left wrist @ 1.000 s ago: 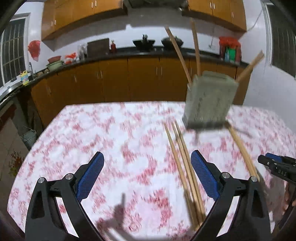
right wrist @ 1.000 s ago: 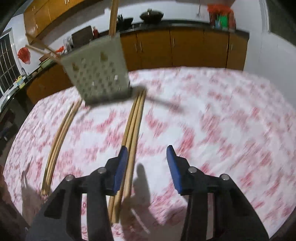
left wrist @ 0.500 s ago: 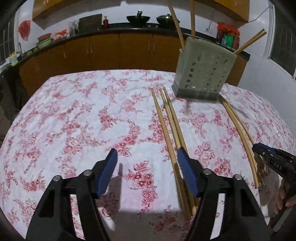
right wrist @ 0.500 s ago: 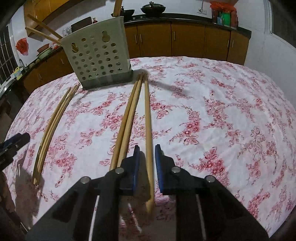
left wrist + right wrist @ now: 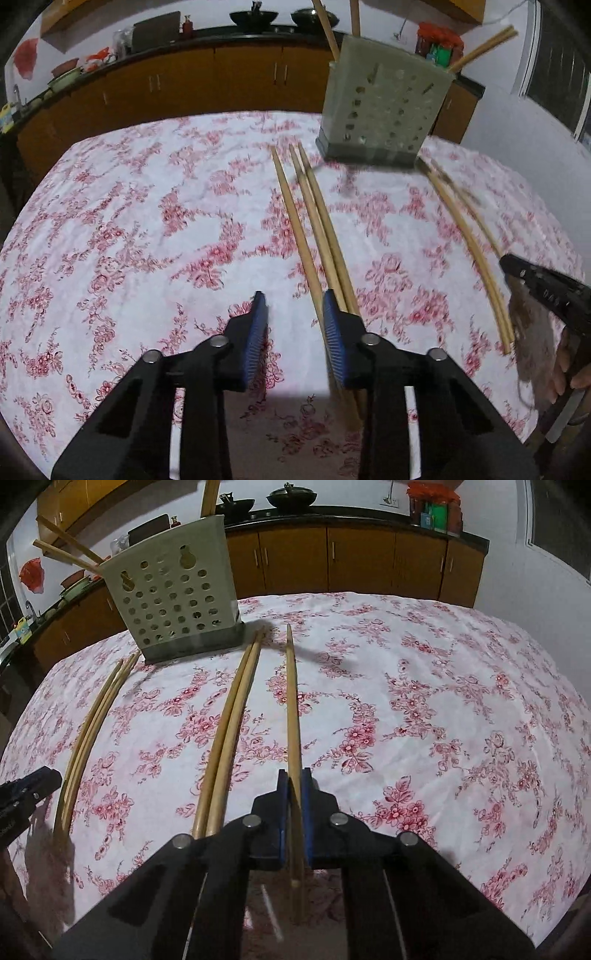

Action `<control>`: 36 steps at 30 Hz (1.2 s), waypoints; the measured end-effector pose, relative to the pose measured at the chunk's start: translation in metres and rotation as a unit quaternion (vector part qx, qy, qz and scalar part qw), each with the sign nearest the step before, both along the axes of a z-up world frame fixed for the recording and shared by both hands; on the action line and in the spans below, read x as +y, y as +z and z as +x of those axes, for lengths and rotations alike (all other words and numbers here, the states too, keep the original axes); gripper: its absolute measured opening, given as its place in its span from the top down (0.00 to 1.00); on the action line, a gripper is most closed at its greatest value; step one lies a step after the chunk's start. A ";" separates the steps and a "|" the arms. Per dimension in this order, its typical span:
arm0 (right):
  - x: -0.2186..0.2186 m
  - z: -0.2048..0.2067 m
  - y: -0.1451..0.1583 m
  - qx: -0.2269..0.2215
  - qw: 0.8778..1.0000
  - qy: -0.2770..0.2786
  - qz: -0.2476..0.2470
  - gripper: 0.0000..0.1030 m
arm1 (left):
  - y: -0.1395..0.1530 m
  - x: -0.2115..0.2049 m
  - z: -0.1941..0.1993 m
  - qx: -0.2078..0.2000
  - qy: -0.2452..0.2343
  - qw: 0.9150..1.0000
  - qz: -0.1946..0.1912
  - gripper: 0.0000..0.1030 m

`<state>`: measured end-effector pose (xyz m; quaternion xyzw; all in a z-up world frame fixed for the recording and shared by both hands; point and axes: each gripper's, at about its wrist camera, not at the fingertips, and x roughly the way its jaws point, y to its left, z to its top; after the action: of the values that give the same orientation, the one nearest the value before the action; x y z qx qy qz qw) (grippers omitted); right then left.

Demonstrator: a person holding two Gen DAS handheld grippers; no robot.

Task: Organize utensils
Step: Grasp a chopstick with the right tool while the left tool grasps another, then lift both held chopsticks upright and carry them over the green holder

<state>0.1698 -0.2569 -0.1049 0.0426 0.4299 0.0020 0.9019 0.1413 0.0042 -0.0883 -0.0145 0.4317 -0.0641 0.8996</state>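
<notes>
My right gripper pinches one chopstick pointing toward the perforated utensil holder. My left gripper hangs open, empty, over the floral tablecloth.

Right hand-held gripper around one chopstick

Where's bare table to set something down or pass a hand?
Right wrist view: wide bare tablecloth right of the chopstick clamped in the right hand-held gripper. Left wrist view: bare tablecloth left of the three chopsticks, ahead of the open left hand-held gripper. Crowded: narrow strips between the chopstick pair, the outer pair and the holder base.
</notes>
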 end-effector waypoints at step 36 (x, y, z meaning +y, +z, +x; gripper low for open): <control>-0.021 0.023 -0.002 -0.010 0.999 -0.034 -0.025 0.91 | -0.005 0.037 0.025 -0.004 0.047 0.999 0.005 0.92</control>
<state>0.1925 -0.2780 -0.1067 0.0341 0.4187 -0.0388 0.9066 0.1662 0.0412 -0.0928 -0.0303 0.4269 -0.0192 0.9036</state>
